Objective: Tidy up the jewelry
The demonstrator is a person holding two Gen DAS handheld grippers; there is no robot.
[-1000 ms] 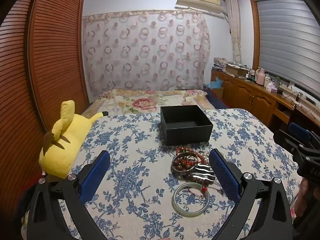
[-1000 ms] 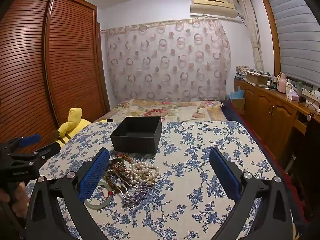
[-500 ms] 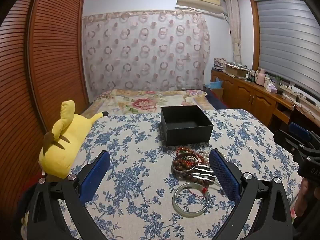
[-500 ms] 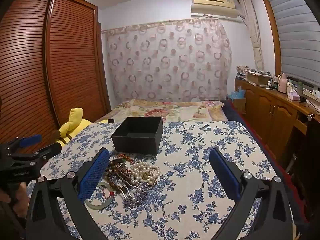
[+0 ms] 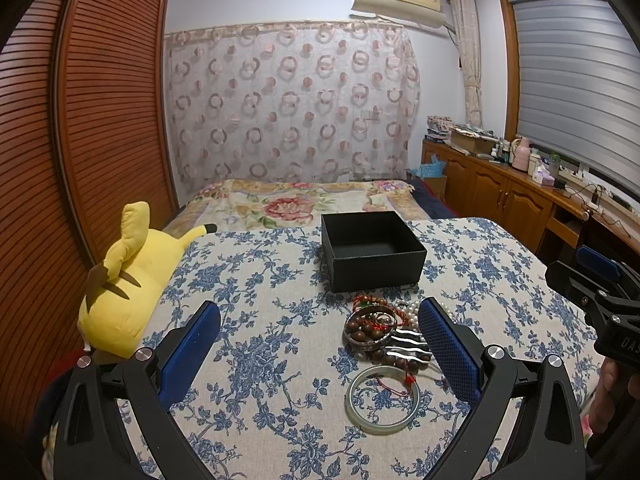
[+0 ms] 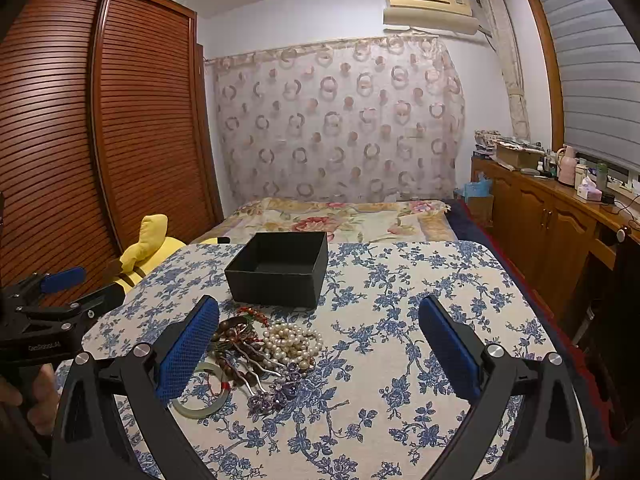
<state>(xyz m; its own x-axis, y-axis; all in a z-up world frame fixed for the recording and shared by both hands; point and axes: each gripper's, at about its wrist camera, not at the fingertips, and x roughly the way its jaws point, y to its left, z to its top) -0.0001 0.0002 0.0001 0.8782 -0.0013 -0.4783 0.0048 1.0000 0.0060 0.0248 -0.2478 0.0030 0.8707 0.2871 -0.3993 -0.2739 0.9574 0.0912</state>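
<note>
An open black box (image 5: 373, 250) (image 6: 280, 267) stands on the blue-flowered tablecloth (image 5: 256, 288). In front of it lies a pile of jewelry: a brown bead bracelet (image 5: 366, 331), a pale green bangle (image 5: 383, 399) (image 6: 200, 408), a pearl necklace (image 6: 292, 342) and purple hair pins (image 6: 276, 392). My left gripper (image 5: 320, 352) is open and empty above the cloth, the pile near its right finger. My right gripper (image 6: 320, 356) is open and empty, the pile by its left finger.
A yellow plush toy (image 5: 128, 280) lies at the table's left edge. A bed (image 5: 304, 200) stands behind the table, a wooden wardrobe (image 5: 80, 120) at left, and a cabinet (image 5: 512, 196) with clutter at right.
Both views have shifted very slightly. The jewelry and the box have not moved.
</note>
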